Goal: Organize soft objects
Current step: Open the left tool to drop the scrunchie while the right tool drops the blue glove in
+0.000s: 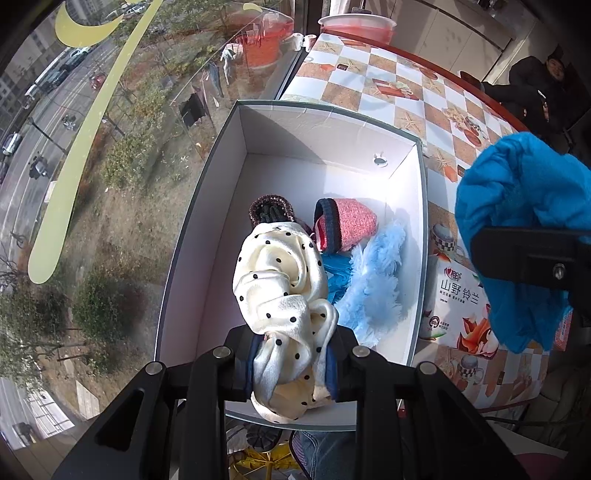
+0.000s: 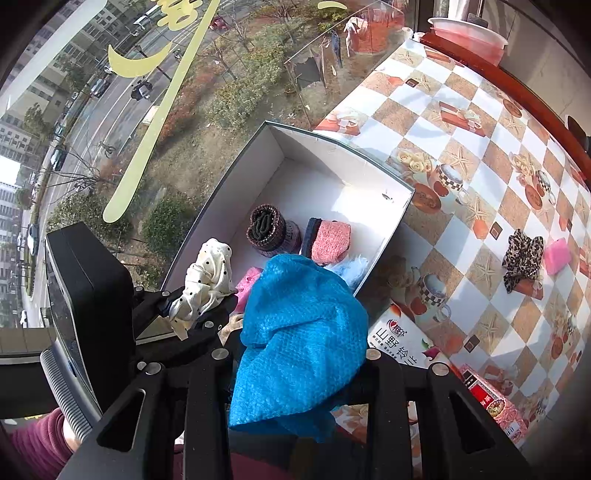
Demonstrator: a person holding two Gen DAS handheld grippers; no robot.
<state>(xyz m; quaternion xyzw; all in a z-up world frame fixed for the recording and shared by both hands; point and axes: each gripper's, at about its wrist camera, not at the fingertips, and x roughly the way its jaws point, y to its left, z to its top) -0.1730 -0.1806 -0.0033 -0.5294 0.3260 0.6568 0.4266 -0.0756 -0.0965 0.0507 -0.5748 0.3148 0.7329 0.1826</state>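
My left gripper [image 1: 293, 365] is shut on a cream polka-dot cloth [image 1: 280, 288] and holds it over the near end of the open white box [image 1: 332, 147]. In the box lie a brown rolled sock [image 1: 269, 210], a pink knit sock [image 1: 345, 225], a fluffy light-blue piece [image 1: 373, 280] and a blue item. My right gripper [image 2: 299, 354] is shut on a blue waffle cloth [image 2: 299, 332] above the box's near right corner; that cloth also shows in the left wrist view [image 1: 524, 221]. The polka-dot cloth [image 2: 207, 280] and the box [image 2: 332, 147] also show in the right wrist view.
The box sits on a checkered tablecloth [image 2: 461, 155] against a window. A leopard scrunchie [image 2: 522, 254] and a pink sponge [image 2: 557, 254] lie to the right. Tissue packs [image 2: 399, 339] and a red pack [image 2: 491, 402] sit near the box. A red basin [image 2: 469, 33] stands far back.
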